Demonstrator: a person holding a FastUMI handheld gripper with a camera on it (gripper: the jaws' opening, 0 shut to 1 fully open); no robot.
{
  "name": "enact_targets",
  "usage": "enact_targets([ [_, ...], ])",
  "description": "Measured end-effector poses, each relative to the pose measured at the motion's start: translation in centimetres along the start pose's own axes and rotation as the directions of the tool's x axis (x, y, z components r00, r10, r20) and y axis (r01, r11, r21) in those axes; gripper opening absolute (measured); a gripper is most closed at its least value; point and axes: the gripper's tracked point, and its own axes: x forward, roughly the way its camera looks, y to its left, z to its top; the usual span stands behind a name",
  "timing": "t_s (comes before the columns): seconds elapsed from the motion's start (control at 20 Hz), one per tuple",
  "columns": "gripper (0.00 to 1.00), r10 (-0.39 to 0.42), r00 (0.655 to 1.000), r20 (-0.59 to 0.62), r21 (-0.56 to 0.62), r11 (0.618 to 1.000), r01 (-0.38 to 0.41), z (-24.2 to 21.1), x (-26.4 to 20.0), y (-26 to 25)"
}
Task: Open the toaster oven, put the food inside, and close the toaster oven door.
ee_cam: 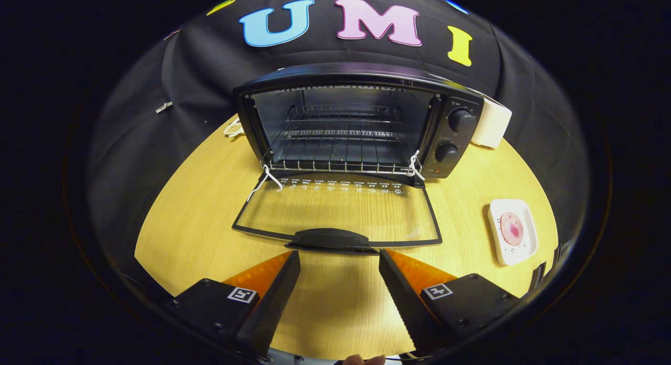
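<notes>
Your gripper (pixel 339 265) is spread wide w/ nothing between the fingers, hovering over the near edge of the round pale-wood table (pixel 178 218), fingertips just short of the black handle (pixel 326 238) on the glass door (pixel 338 210). That door belongs to the black toaster oven (pixel 361 121) sitting toward the far edge of the table against the booth wall; it's already swung fully down and lies flat on the tabletop, so the cavity and its wire rack (pixel 341 163) are open straight ahead of you. Step one looks done. The thing that matters now: the food, a pinkish round piece (pixel 511 227) on a small white square plate (pixel 519 252), isn't ahead of you at all; it's off to the right, near the table's right edge, beside the door's right corner and roughly level w/ the door handle. So you'll need to swing right, not fwd. The plate sits a bit skewed to your finger line (hard to tell how thick the food is from here), so square up before closing on it. Watch the open door's right corner on the way over, and the white cords (pixel 417 165) tied at the hinges when you bring it in.
</notes>
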Motion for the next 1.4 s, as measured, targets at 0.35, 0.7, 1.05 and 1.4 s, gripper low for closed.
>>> enact_targets([
  [0.35,0.99,0.083,0.997,-0.003,0.002,0.997,-0.083,2.1,-3.3,-4.2],
  [0.7,0.99,0.08,0.996,-0.029,0.059,0.995,-0.078,4.0,-6.5,-14.5],
  [1.05,0.99,0.033,0.985,-0.171,0.119,0.993,-0.013,2.8,-7.2,-26.8],
  [1.4,0.99,0.007,0.941,-0.338,0.115,0.993,0.033,0.9,-5.1,-36.5],
])
